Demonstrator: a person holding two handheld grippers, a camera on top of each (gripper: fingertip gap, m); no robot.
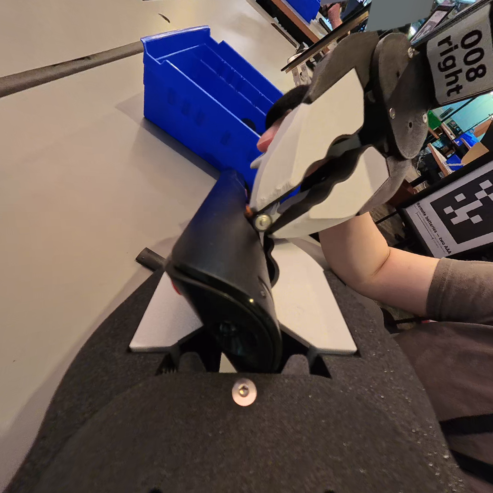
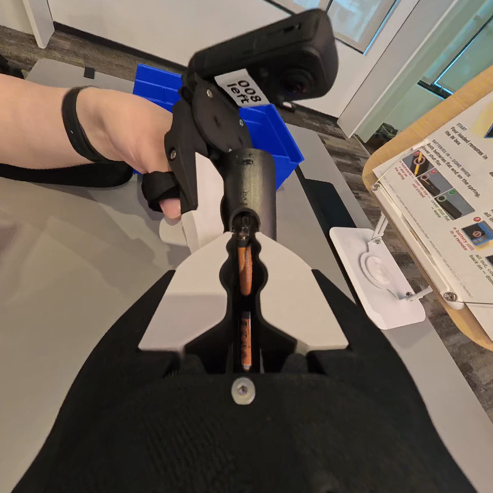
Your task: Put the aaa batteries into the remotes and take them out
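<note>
Orange AAA battery [image 2: 245, 269] sits clamped lengthwise in right gripper [image 2: 244, 256] jaws, its tip at the open end of the black remote [image 1: 226, 266], which left gripper [image 1: 213, 269] jaws clamp above the grey bench [image 1: 66, 186], w/ blue bin [image 1: 197, 101] behind.

Remote [image 1: 226, 266] lower end hidden between left gripper [image 1: 240, 301] fingers; its far end blurred. Battery [image 2: 245, 269] mid-length hidden by right gripper [image 2: 244, 266] pads, tip lost inside remote opening. Blue bin [image 1: 197, 106] near corner covered by other gripper. Instruction sheet [image 2: 453, 186] cut by right edge
</note>
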